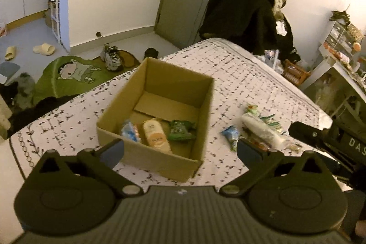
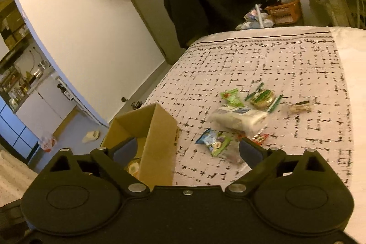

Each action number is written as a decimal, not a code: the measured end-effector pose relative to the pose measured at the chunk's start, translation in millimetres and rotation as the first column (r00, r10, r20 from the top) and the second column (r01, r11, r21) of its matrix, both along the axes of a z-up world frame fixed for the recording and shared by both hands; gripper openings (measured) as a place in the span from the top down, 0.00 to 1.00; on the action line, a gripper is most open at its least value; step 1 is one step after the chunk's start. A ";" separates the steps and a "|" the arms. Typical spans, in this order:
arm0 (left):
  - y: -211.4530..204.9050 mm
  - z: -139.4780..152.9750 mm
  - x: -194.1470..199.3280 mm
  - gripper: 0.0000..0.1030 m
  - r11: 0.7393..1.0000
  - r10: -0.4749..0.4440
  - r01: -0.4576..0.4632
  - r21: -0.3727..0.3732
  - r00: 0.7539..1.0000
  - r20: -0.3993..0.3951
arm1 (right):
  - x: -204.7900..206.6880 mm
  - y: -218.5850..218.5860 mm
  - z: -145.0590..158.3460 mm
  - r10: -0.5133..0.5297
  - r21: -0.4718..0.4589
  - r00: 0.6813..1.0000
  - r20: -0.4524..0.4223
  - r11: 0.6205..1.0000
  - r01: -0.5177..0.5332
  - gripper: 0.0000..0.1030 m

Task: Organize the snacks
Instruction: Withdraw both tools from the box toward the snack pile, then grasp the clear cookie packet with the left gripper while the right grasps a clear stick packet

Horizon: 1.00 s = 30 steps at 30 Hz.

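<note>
Lying in the box (image 1: 146,153) below the left claw (image 1: 180,150): three snacks (image 1: 156,134).

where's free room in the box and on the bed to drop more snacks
The box is bare along its far half, behind the three packets at the near wall. The bedcover is bare beyond the snack pile, toward the far edge. It is crowded right beside the box, where the pile lies.

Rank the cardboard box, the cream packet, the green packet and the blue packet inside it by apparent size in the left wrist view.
1. cardboard box, by far the largest.
2. cream packet.
3. green packet.
4. blue packet, partly hidden behind the box's near wall, so third and fourth are uncertain.
</note>
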State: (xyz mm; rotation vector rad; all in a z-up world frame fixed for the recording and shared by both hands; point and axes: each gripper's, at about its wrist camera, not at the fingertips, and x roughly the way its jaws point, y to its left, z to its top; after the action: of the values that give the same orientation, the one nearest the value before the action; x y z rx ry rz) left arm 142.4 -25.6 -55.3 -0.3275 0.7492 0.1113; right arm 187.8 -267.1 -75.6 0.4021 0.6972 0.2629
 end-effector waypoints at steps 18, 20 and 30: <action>-56.1 -6.2 19.3 0.00 0.994 -0.105 0.104 -0.037 0.994 -0.013 | -9.5 -60.5 -3.9 -0.063 -0.091 0.997 0.034 0.994 0.066 0.05; -61.3 -7.5 22.3 0.00 0.992 -0.119 0.118 -0.036 0.993 -0.014 | -7.2 -65.4 -5.8 -0.077 -0.106 0.996 0.042 0.991 0.081 0.06; -87.9 -24.8 46.2 0.07 0.975 -0.218 0.216 -0.047 0.975 -0.038 | 10.4 -89.1 -25.4 -0.116 -0.163 0.993 0.039 0.979 0.120 0.10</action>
State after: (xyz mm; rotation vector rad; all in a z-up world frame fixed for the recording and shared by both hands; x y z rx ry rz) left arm 188.6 -113.5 -80.1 -0.2828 0.8263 -0.1046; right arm 198.2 -356.2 -101.0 0.2800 0.6588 0.0974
